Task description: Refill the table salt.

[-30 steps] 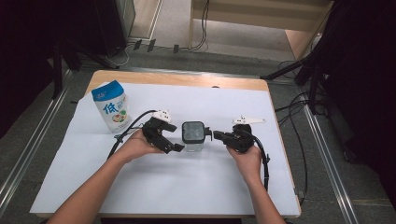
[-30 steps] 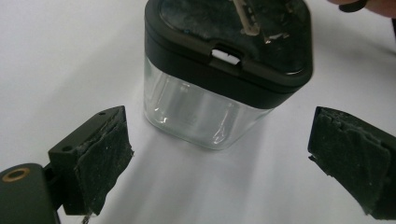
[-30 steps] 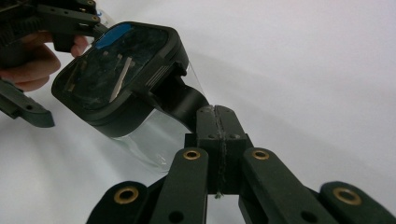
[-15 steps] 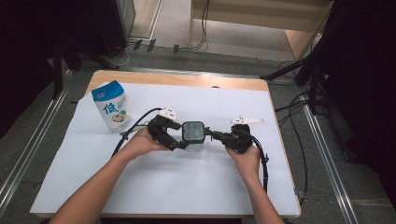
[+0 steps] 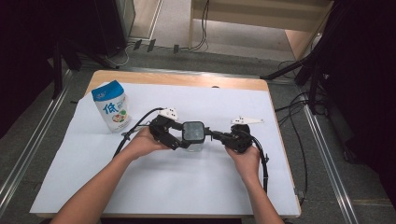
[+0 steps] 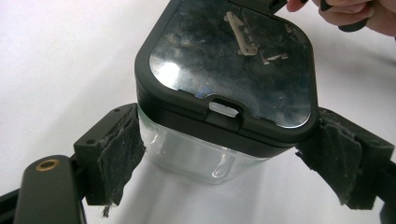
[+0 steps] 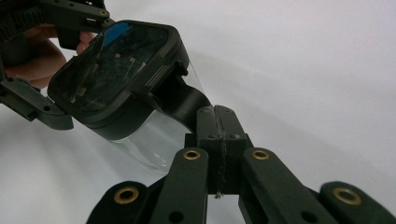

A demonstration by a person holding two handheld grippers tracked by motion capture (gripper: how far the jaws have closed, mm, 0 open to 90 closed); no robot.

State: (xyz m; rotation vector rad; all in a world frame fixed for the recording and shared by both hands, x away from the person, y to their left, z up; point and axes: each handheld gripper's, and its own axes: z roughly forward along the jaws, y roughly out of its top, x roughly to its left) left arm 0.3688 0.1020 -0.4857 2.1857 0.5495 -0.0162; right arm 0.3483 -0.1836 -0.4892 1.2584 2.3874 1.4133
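Clear glass under a black lid: the square container (image 5: 193, 136) sits mid-bench on the white sheet (image 5: 187, 186), between the person's 2 hands, with the lid shut down on it.

Nearest the person, the forearms come in from the bottom edge. The left gripper (image 5: 172, 136) has its jaws spread to either side of the container; in the left gripper view the 2 foam pads (image 6: 122, 154) stand at the glass walls just under the lid (image 6: 229, 65), the left one touching or almost touching, the right one close by the lid's rim. I cannot tell whether they press. The right gripper (image 5: 218, 136) has its jaws pressed together, and in the right gripper view their tip (image 7: 218, 122) meets a black flap at the lid's edge; whether it pinches the flap or only butts against it is not clear.

Farther off, at the bench's far left corner, a blue and white pouch (image 5: 111, 106) stands well apart from the work.

The risk, as I judge it: if the right gripper pulls on the flap while the left jaws sit loose, the whole container could tip or slide across the smooth sheet. Glass is slick against worn foam, and a hard squeeze high under the rim could make it twist.
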